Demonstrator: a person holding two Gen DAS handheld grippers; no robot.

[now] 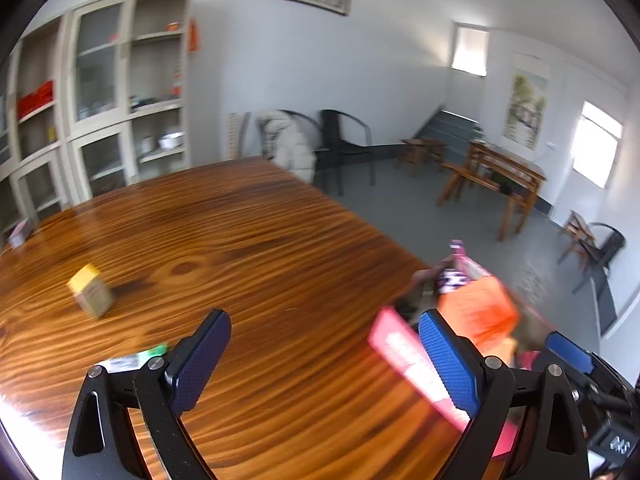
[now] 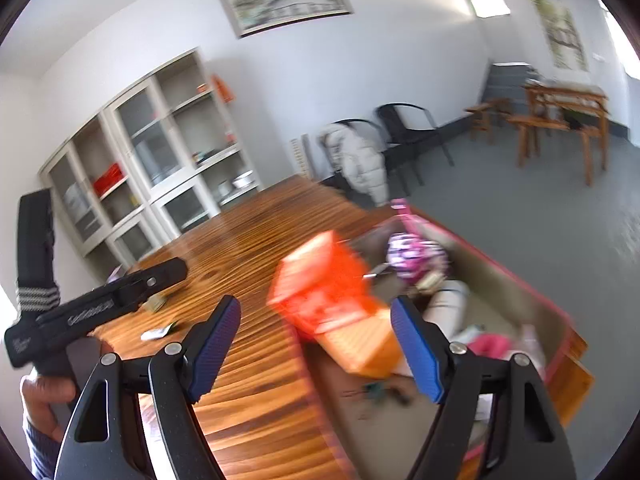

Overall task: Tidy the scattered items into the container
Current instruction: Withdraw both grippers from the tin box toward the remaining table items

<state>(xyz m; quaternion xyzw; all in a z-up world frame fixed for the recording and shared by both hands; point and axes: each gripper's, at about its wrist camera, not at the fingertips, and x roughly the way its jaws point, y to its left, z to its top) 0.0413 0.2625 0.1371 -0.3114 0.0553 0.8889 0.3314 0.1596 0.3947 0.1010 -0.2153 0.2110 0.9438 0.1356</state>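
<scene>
Fingers of both grippers were spread wide, nothing between them: left gripper (image 1: 324, 356) over the table (image 1: 260, 240), right gripper (image 2: 316, 344) above the container's near wall. Orange box (image 2: 324, 300), motion-blurred, was tilted over the near rim of the pink-edged container (image 2: 520, 276) at the table's right edge; contact unclear. Small packet (image 1: 132, 360) lay just beside the left fingers; yellow-topped box (image 1: 92, 290) sat farther out toward the left edge.

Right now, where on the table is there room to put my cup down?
Bare wood lies between the yellow box and the pink bin, running to the table's far edge. The bin is crowded, an orange box blurred at its rim.
</scene>
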